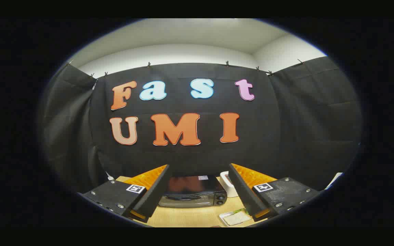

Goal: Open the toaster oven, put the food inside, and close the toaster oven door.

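Gripper view: fingers (198, 167) spread wide, holding nothing — shut toaster oven (193, 192) beyond them; food (235, 218) nearer, white box (228, 184) beside oven.

No readable text on the toaster oven (193, 193) or square-marker tags.

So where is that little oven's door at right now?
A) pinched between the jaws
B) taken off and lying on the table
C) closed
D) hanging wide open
C: the toaster oven sits on the table beyond the gripper, its front door flush and shut with the handle across it; the jaws stand spread apart with nothing between them, well short of it.
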`<move>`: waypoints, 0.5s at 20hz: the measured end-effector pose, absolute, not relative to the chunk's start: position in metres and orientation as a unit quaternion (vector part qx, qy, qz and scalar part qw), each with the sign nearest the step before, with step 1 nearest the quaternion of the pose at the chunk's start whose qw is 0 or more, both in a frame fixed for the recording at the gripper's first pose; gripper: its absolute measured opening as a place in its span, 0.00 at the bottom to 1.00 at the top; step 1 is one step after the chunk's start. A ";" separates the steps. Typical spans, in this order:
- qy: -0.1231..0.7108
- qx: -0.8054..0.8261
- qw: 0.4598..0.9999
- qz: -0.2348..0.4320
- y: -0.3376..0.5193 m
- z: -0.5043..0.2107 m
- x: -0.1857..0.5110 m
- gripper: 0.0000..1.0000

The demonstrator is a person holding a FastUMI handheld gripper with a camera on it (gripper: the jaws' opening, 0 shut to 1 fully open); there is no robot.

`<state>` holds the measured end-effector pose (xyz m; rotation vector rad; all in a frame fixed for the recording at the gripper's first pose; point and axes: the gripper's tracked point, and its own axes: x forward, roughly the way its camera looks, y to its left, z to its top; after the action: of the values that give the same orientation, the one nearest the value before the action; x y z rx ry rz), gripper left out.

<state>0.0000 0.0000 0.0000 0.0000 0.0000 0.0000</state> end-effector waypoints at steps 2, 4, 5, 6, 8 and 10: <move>-0.004 -0.001 1.000 0.006 0.005 0.004 -0.003 0.99; -0.005 -0.005 1.000 0.009 0.005 0.006 -0.007 0.99; -0.007 -0.008 1.000 0.008 0.004 0.008 -0.008 0.99; -0.008 -0.012 1.000 0.006 0.002 0.011 -0.010 0.99; -0.011 -0.017 1.000 0.000 -0.001 0.016 -0.012 0.99; -0.012 -0.016 1.000 0.002 -0.002 0.019 -0.014 0.99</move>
<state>-0.0141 -0.0016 0.0190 -0.0315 -0.0233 0.0034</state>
